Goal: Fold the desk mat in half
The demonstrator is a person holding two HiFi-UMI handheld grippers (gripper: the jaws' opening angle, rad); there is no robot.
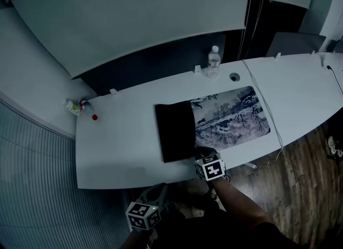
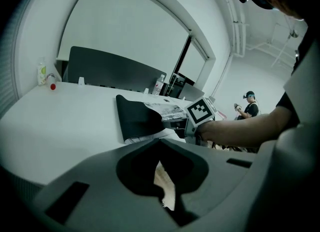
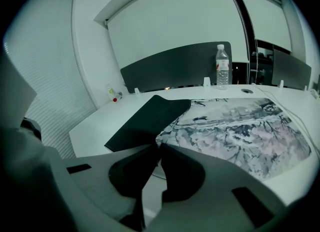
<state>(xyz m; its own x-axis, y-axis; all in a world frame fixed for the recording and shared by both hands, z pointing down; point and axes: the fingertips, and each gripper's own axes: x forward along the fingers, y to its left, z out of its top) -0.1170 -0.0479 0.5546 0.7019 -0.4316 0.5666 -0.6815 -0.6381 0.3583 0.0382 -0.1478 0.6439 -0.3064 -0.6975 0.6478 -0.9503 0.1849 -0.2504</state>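
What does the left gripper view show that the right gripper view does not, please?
Only the left gripper view: a marker cube, the holder's forearm and a second person. Only the right gripper view: the grommet and most of the print on the mat. Both: the table, the partly folded mat and the bottle.

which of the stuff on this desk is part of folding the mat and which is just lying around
In the job:
- desk mat, partly folded over
- right gripper, shut on the mat's near edge

Lying about:
- water bottle
- small bottles at the far left corner
- white cable
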